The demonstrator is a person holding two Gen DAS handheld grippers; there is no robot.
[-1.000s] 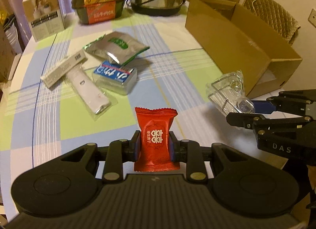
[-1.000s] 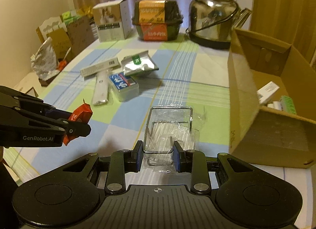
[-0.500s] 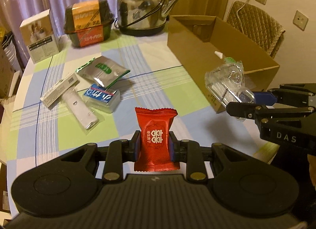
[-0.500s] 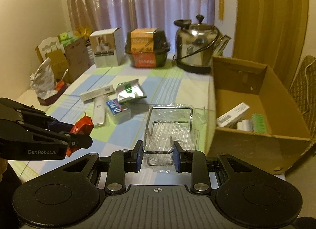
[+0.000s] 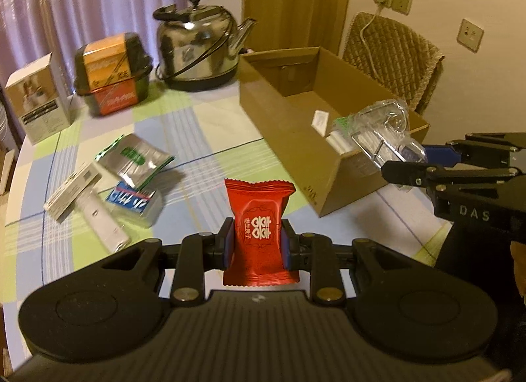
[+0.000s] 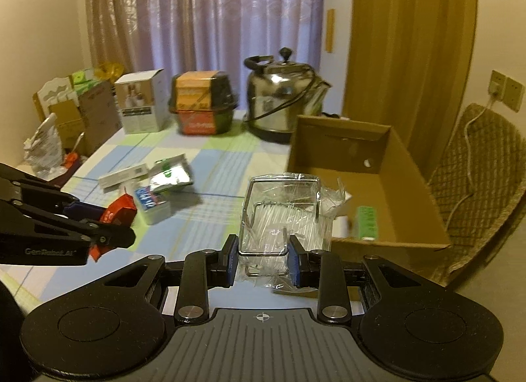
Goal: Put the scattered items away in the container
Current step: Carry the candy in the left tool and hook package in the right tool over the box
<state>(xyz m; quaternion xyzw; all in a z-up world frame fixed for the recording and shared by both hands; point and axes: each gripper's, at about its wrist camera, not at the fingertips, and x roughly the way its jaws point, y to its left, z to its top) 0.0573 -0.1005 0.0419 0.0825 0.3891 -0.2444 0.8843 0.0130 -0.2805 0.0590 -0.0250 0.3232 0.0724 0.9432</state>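
My left gripper (image 5: 258,247) is shut on a red snack packet (image 5: 259,217), held upright above the checked tablecloth. My right gripper (image 6: 263,258) is shut on a clear plastic-wrapped wire rack (image 6: 282,214), raised beside the near left corner of the open cardboard box (image 6: 414,184). In the left wrist view the rack (image 5: 381,132) hangs over the box's (image 5: 279,115) near end. On the cloth lie a silver-green pouch (image 5: 134,156), a blue-labelled pack (image 5: 134,201), a white wrapped stick (image 5: 98,217) and a long white box (image 5: 70,192).
A steel kettle (image 5: 200,49), a black and orange container (image 5: 111,72) and a white carton (image 5: 37,99) stand at the table's far side. The cardboard box holds a white box (image 5: 320,120) and a green item (image 6: 368,222). A padded chair (image 6: 476,178) stands right of it.
Both grippers have risen with their loads. The right gripper has carried the wrapped rack rightward to the near corner of the cardboard box.
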